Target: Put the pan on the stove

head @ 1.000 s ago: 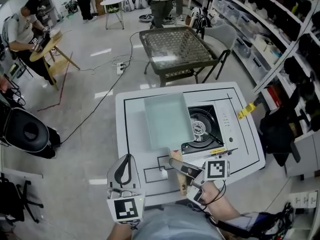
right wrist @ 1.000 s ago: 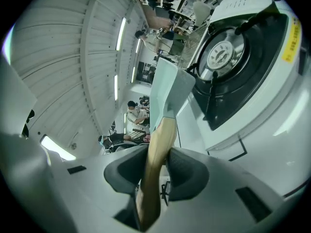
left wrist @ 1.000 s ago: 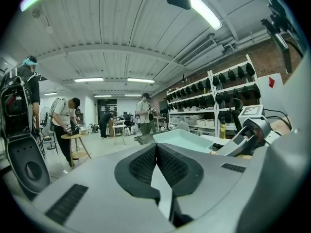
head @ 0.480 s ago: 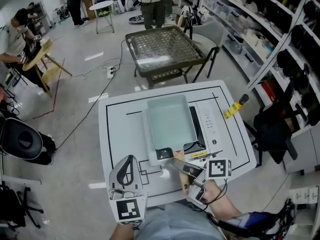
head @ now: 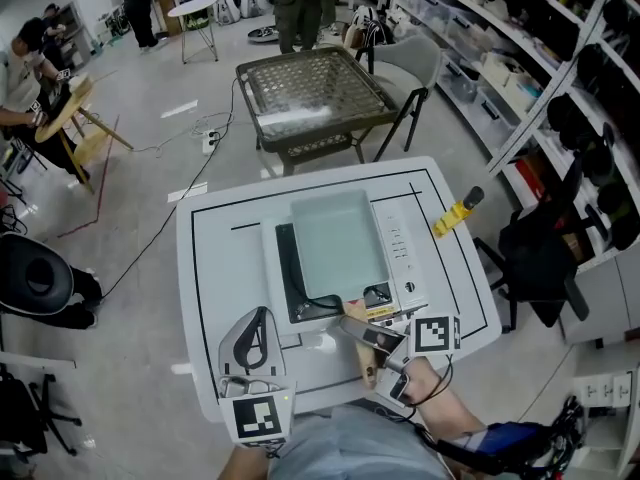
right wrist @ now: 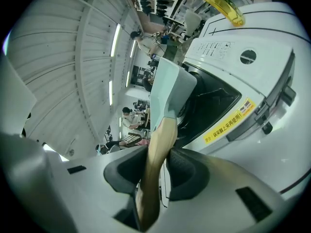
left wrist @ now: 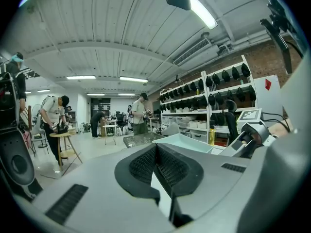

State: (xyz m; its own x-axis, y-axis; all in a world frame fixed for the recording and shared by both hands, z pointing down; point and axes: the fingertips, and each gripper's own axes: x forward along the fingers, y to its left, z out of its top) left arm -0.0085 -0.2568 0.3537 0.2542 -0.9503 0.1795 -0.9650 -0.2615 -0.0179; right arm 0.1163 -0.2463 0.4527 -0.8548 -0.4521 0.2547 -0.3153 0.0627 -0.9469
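My left gripper sits at the near left edge of the table, pads pressed together with nothing between them. Its lower part is cut off by my own clothing. To its right, the burner is completely hidden beneath the pan. I cannot tell whether the pan's base rests on the stove or hangs just above it. My right gripper is clenched on the wooden handle, whose near end runs out of sight between the pads.

The pan is a pale mint-green rectangle with raised walls and an empty inside. Its light tan handle reaches back toward me. It lies over the stove's middle, leaving a black strip showing on the left and the white control panel on the right. A yellow label runs along the stove's front, its print too small to read.

The table is white with black lines drawn on it. A yellow object sticks out from its right edge.

On the grey floor to the far left a person bends over a small round wooden table. A cable trails toward my table. Beyond it stands a dark woven-top table, with a grey chair beside it. Shelves of dark items line the right wall.
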